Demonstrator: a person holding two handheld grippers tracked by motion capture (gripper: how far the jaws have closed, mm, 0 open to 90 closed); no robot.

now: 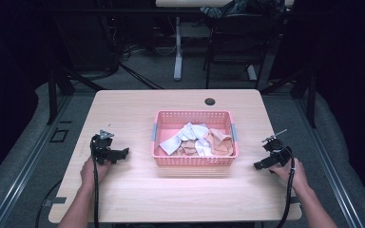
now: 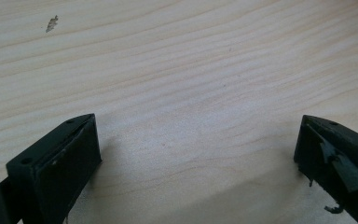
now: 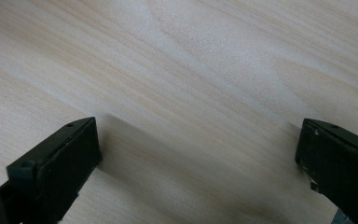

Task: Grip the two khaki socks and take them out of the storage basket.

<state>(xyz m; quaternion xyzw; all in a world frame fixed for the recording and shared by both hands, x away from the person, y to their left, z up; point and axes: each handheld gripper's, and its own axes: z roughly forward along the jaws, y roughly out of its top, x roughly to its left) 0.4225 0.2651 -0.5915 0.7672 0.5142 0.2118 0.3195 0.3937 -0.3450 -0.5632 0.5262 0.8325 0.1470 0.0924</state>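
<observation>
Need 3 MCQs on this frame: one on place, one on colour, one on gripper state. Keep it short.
1. Where does the basket sit on the table?
A. Between the two grippers
B. Left of both grippers
C. At the near edge

2. What colour is the basket?
A. Blue
B. Pink
C. Green

3. How do the left gripper's jaws stand?
A. Shut on a cloth
B. Shut on nothing
C. Open over bare wood

Key: 1 A, the high view shows it midway between the left gripper and the right gripper. 2 B, its mesh walls are pink, with the cloths inside. 3 C, the left gripper view shows the jaws wide apart with only tabletop between them.
</observation>
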